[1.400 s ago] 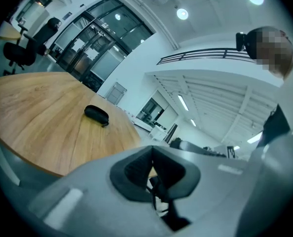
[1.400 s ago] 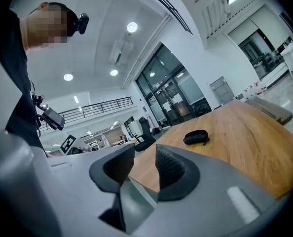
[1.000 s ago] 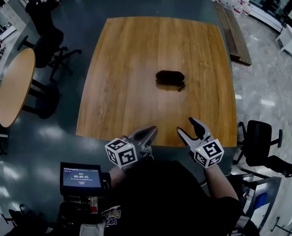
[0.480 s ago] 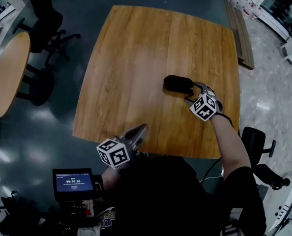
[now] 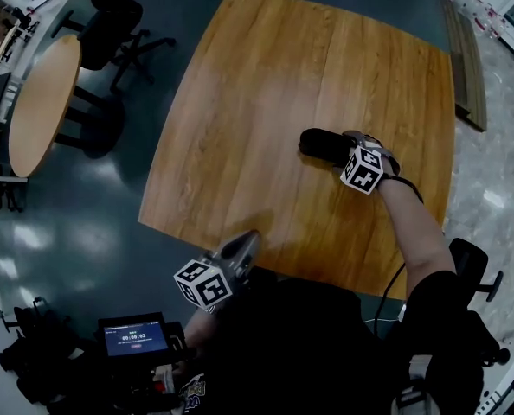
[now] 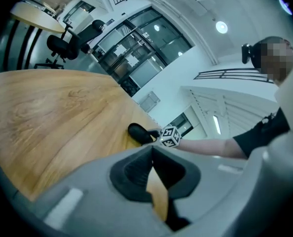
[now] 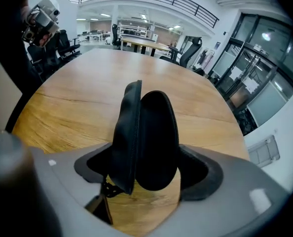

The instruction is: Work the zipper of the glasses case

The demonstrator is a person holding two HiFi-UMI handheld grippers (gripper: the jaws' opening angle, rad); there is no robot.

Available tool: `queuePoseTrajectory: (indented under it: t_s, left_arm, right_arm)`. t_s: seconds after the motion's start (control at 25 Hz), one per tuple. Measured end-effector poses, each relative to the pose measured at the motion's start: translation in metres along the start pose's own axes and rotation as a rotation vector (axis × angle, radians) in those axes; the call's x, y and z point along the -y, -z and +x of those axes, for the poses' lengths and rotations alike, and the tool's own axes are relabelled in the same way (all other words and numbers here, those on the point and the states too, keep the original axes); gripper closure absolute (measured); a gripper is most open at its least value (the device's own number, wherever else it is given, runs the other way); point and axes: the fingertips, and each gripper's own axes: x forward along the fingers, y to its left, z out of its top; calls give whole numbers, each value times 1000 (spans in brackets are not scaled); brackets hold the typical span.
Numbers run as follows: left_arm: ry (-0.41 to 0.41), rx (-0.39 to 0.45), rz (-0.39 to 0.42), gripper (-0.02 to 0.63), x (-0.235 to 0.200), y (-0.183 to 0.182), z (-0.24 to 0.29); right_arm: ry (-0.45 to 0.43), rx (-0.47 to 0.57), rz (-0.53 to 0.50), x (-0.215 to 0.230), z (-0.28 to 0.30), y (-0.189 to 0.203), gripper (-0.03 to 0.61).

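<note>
The glasses case (image 5: 320,144) is laid on the wooden surface (image 5: 266,76), toward its right side and well away from the near edge. Its end is straddled by the right gripper (image 5: 347,142), whose jaws have just been opening and are spread wide on either side of it, with no squeeze seen. The zipper pull (image 7: 105,188) is seen dangling at that end. The left gripper (image 5: 247,244) is held over the near edge of the surface, its jaws pressed together on nothing.
</note>
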Motion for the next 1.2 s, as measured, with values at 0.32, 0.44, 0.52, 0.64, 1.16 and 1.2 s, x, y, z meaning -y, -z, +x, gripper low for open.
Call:
queuePoseTrajectory:
  t_s: [0.32, 0.44, 0.52, 0.64, 1.16, 1.2]
  left_arm:
    - [11, -3, 20, 612, 5, -7, 14]
    - [27, -13, 20, 612, 7, -6, 19]
    - [38, -22, 10, 612, 8, -3, 20]
    - [52, -33, 13, 612, 11, 1, 21]
    - [99, -6, -12, 612, 13, 3, 23]
    - [103, -7, -11, 612, 14, 4, 23]
  right_arm:
    - [120, 17, -190, -21, -11, -3, 273]
    - [162, 21, -241, -41, -15, -5, 250]
    - [159, 27, -233, -56, -20, -6, 247]
    - [131, 38, -225, -80, -28, -6, 238]
    - [46, 110, -103, -134, -65, -12, 206]
    - [51, 113, -95, -132, -66, -13, 206]
